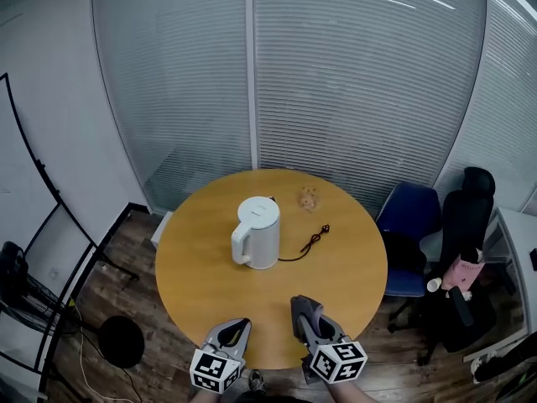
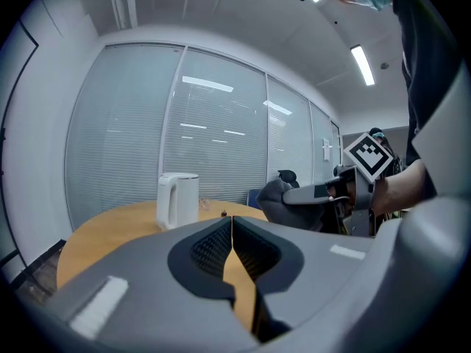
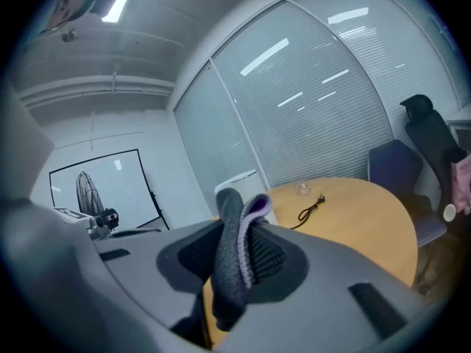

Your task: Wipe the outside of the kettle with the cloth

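The left gripper (image 1: 237, 326), a grey two-jaw tool with a cube of square markers at its rear, hangs over the near edge of the table with its jaws pressed together and nothing between them, as the left gripper view (image 2: 232, 235) confirms. Just beside it, the matching right gripper (image 1: 304, 307) has its jaws clamped on a folded dark grey cloth with a purple edge (image 3: 236, 257), which stands up out of the pads; in the left gripper view the same cloth (image 2: 274, 197) bulges from the tip of the right gripper.

Both grippers point across the round wooden table (image 1: 352, 269) toward the white plastic electric kettle (image 1: 258, 232), which stands upright near the table's middle, handle turned toward the person's left, well apart from either gripper. A thin black power cord (image 1: 312, 242) lies on the tabletop just right of the kettle, and a small clear object (image 1: 309, 196) sits near the far edge.

Beyond the table, a glass wall with closed blinds (image 1: 352, 82) fills the background. A blue chair (image 1: 411, 217) and a black office chair (image 1: 466, 217) stand to the right.
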`<state>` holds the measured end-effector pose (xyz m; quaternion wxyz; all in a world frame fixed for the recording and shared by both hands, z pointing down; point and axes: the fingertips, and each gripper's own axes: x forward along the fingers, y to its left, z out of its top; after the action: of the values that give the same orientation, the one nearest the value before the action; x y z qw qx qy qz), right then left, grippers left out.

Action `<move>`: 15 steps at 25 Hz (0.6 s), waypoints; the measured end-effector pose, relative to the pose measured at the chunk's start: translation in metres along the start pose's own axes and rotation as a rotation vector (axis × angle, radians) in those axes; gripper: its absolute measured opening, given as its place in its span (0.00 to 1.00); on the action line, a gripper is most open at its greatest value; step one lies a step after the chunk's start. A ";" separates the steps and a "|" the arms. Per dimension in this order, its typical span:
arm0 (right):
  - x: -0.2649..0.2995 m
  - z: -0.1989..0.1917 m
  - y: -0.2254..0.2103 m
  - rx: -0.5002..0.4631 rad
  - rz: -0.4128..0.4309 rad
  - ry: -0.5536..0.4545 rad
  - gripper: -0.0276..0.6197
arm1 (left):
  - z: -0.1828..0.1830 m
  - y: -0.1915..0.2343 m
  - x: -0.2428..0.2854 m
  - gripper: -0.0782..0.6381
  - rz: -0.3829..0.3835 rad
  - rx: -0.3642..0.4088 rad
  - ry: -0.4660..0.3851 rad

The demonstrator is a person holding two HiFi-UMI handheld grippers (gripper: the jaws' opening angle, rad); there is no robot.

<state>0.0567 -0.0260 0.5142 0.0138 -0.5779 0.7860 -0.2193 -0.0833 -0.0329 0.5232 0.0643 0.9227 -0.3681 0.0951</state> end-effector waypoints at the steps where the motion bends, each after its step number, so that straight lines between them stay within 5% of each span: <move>1: 0.008 0.002 0.000 0.003 -0.008 -0.003 0.18 | 0.001 0.007 0.005 0.12 -0.010 0.000 -0.001; 11: 0.080 0.021 -0.005 0.023 -0.097 -0.047 0.18 | 0.013 0.081 0.053 0.12 -0.092 0.025 -0.006; 15: 0.101 0.032 -0.010 0.027 -0.114 -0.071 0.18 | 0.019 0.108 0.073 0.13 -0.071 0.040 -0.011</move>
<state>0.0405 -0.1316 0.5122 0.0370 -0.6289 0.7478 -0.2098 -0.1038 -0.1628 0.5259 0.0471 0.9368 -0.3333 0.0953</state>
